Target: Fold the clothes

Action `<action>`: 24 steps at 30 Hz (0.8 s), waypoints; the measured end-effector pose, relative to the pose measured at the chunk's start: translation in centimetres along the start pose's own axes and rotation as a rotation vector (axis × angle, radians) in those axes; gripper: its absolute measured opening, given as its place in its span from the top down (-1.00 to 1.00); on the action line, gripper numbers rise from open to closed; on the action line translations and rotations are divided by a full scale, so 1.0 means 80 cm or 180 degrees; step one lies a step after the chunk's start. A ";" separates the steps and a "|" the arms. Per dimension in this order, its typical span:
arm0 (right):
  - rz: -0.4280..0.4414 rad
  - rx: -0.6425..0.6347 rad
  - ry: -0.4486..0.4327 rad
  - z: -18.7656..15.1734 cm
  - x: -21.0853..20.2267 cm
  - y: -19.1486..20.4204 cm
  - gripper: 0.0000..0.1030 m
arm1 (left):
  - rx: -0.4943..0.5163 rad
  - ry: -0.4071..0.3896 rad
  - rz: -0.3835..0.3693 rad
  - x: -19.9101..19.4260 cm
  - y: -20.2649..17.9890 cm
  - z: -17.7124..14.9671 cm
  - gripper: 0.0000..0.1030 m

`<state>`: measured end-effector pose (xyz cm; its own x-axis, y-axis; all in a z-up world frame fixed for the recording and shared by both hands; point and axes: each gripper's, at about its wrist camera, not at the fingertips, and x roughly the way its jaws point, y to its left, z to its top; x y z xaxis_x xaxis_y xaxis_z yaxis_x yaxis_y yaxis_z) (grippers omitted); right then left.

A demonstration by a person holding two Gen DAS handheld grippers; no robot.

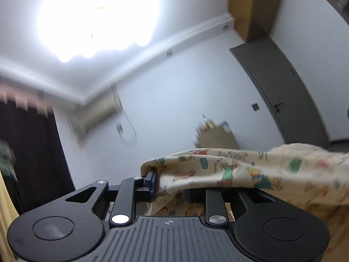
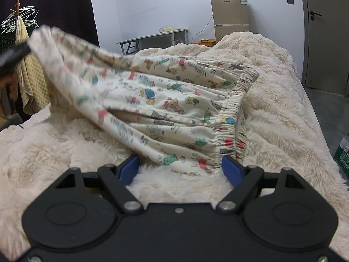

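left wrist view: the left gripper (image 1: 174, 183) tilts up toward the ceiling light (image 1: 98, 15), and a bunched end of the printed pyjama trousers (image 1: 218, 170) drapes across it. one blue pad (image 1: 153, 182) shows at the cloth's edge; the other finger is hidden under the fabric, so whether the pads pinch the cloth cannot be told here. the trousers trail off to the right and sag under their own weight — thin, limp cotton, light to lift.

right wrist view: the right gripper (image 2: 181, 170) hovers low over the fluffy blanket (image 2: 272, 109), jaws spread wide, holding nothing. the trousers (image 2: 165, 100) lie just beyond it, elastic waistband (image 2: 231, 118) at the right, the left end raised and blurred. the waistband looks the firmest hold — gathered and thick; the blanket's pile may drag at the cloth.
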<state>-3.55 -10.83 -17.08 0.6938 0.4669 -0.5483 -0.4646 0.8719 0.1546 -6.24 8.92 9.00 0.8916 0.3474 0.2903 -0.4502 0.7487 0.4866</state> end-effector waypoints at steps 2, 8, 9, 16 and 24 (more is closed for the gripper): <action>0.0001 0.0004 0.0001 0.000 0.000 0.000 -0.59 | 0.0336 -0.0064 0.0178 -0.003 -0.020 -0.004 0.25; 0.0001 0.0015 0.0009 0.001 0.001 0.002 -0.59 | -0.0122 0.1299 -0.1440 -0.006 -0.006 -0.126 -0.14; 0.0001 0.0016 0.0011 0.001 0.001 0.002 -0.59 | -0.0229 0.1413 -0.1519 -0.008 0.001 -0.146 -0.15; 0.0002 0.0031 0.0020 0.001 0.001 0.001 -0.60 | -0.0817 0.2115 -0.1537 -0.015 0.090 -0.247 -0.68; 0.0005 0.0041 0.0021 0.000 0.000 0.001 -0.60 | -0.1051 0.2175 -0.1383 0.002 0.111 -0.291 -0.79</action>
<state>-3.61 -10.77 -17.05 0.6894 0.4673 -0.5535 -0.4585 0.8730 0.1661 -8.97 28.74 -5.80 0.8623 0.1766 -0.4746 -0.1212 0.9819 0.1452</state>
